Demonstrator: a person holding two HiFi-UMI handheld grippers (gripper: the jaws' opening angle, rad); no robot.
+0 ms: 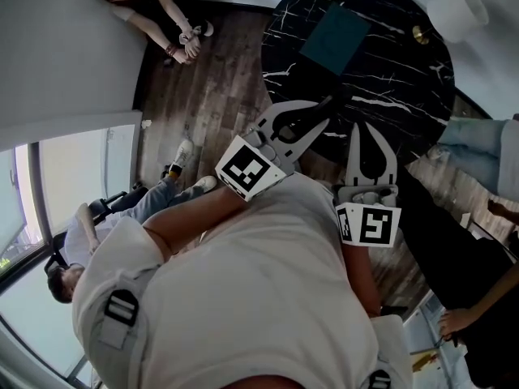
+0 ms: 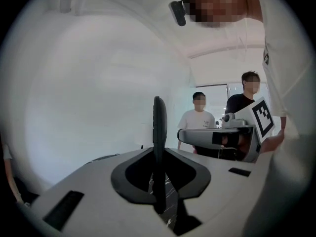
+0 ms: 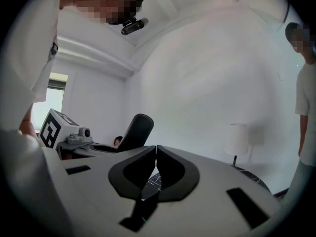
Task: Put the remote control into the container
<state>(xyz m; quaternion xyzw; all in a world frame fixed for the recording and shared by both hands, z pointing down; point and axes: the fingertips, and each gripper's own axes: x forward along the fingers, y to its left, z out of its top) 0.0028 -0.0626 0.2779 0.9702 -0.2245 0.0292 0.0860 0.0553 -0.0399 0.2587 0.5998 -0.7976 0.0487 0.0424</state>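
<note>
A black remote control [image 2: 159, 127] stands edge-on between the jaws of my left gripper [image 2: 159, 152], which is shut on it. In the head view, my left gripper [image 1: 323, 109] holds the remote control [image 1: 311, 113] in the air at the near edge of the round black marble table [image 1: 389, 79]. The right gripper view shows the remote control [image 3: 135, 130] tilted at the left. A teal square container [image 1: 335, 37] lies on the table's far side. My right gripper [image 1: 362, 128] hangs beside the left one. Its jaws [image 3: 156, 148] meet with nothing between them.
A white lamp [image 1: 456, 10] stands at the table's far right edge. One person sits against the wall at the far left [image 1: 154, 10], another reclines at the left [image 1: 122, 217], and a third sits at the right [image 1: 486, 144]. Two people [image 2: 199, 117] stand behind.
</note>
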